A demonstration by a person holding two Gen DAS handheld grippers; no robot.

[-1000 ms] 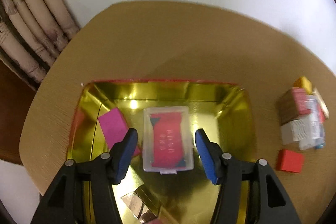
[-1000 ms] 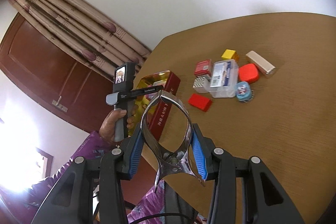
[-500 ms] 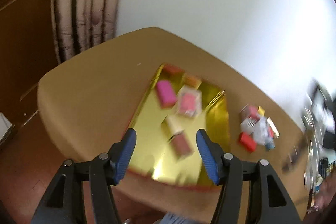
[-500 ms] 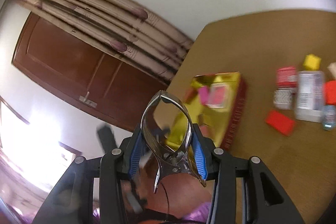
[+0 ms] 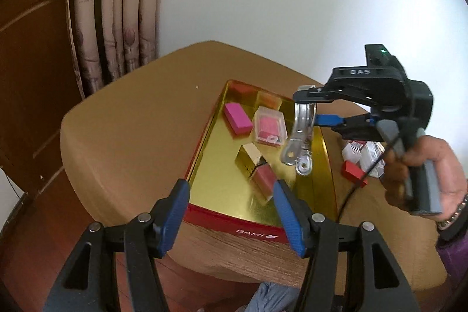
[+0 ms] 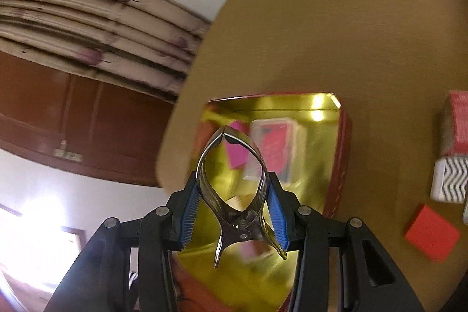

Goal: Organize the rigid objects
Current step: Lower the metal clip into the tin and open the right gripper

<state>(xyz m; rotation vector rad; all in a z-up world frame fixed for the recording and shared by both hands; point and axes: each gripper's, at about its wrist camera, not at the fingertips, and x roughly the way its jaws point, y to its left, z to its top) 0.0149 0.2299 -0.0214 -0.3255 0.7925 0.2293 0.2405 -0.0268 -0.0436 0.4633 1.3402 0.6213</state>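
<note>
fingers (image 6: 273,203) of the right gripper (image 6: 232,203) pinch a metal clip (image 6: 234,192) above the gold tray (image 5: 327,165) on the tabletop (image 5: 131,130); left gripper (image 5: 231,212) fingers spread, holding nothing.

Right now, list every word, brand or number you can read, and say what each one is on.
"BAMI" in white, on the red front wall of the gold tin.
"DAS" on the black top of the right tool.
The print on the clear case in the tin is too small to read.
The print on the red box is blurred.
</note>
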